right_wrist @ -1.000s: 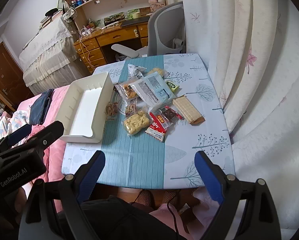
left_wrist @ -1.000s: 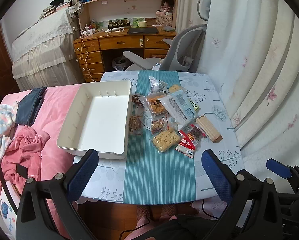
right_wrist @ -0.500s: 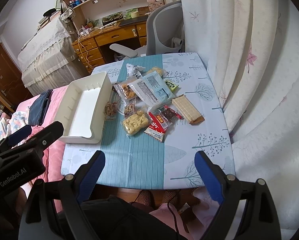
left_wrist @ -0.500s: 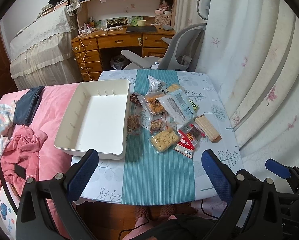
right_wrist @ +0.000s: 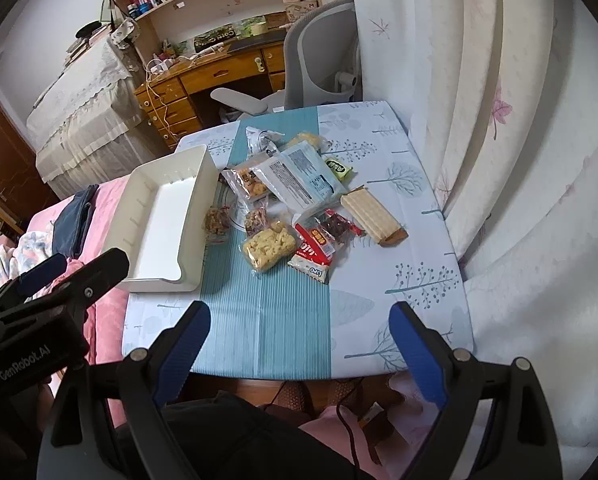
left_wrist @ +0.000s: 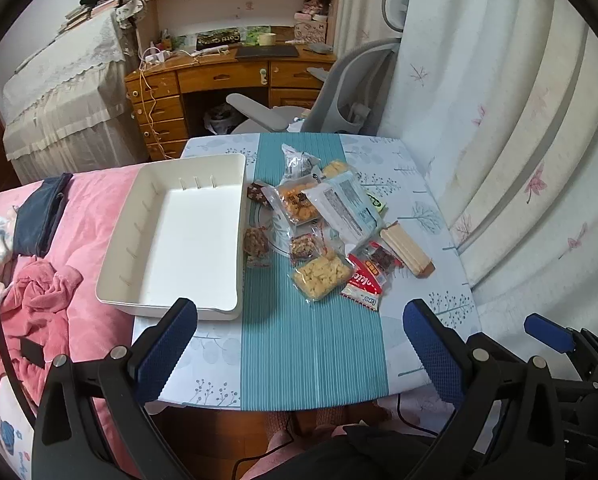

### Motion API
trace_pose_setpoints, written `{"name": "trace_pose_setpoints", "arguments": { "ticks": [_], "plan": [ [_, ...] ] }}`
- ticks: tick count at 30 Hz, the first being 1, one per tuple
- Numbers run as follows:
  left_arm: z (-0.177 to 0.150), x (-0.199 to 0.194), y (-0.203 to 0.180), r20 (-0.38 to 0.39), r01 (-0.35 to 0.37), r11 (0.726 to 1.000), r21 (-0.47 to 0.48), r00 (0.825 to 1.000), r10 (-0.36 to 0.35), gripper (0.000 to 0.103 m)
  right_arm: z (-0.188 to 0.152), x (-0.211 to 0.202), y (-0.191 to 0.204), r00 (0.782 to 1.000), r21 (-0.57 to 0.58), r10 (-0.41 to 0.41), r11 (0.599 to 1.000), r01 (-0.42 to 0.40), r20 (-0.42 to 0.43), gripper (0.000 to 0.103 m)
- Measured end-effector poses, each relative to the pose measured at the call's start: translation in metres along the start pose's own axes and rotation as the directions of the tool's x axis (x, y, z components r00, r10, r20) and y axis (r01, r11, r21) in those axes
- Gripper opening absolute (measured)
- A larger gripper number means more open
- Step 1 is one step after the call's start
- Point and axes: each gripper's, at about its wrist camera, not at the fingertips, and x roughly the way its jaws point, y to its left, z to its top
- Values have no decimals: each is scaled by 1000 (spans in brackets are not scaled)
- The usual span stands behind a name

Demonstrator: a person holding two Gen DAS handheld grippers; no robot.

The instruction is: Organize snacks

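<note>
A heap of snack packets lies mid-table: a clear bag of yellow crackers [left_wrist: 321,276] [right_wrist: 269,246], a red-and-white wafer pack [left_wrist: 363,284] [right_wrist: 313,258], a long tan wafer bar [left_wrist: 407,248] [right_wrist: 373,214] and a large pale-blue bag [left_wrist: 345,206] [right_wrist: 299,178]. An empty white tray [left_wrist: 187,300] [right_wrist: 191,248] stands to their left. My left gripper [left_wrist: 301,344] is open and empty above the table's near edge. My right gripper [right_wrist: 299,344] is open and empty there too, to the right of the left one.
The small table [left_wrist: 311,352] has a teal runner and stands against a pink bed [left_wrist: 87,240] on the left and a curtain [left_wrist: 519,140] on the right. A grey office chair [left_wrist: 339,96] and a wooden desk [left_wrist: 219,80] stand behind it.
Both grippers have drifted slightly; the table and snacks sit a little lower and nearer in the left wrist view. Nothing was grasped or moved.
</note>
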Motion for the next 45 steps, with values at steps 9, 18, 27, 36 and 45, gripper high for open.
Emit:
{"name": "trace_pose_setpoints", "arguments": {
  "ticks": [9,18,27,36,45],
  "plan": [
    [3,6,23,-50,58,998,12,997,-57,102,-5,3,14,999,49,-22,999,23,-26,92],
    [7,15,45,-55,109,993,49,993,-106,102,-10,7,33,999,91,-37,995,39,-24,92],
    [9,47,46,-152,140,987,82,980,-127,102,-10,18,25,999,186,-22,982,30,-46,92],
    [24,83,20,-116,131,975,182,987,-112,102,13,58,-16,992,383,91,923,-50,-89,92],
    [40,145,-15,-158,114,971,212,984,-81,102,51,121,-61,963,545,216,833,-97,-159,92]
  ]
}}
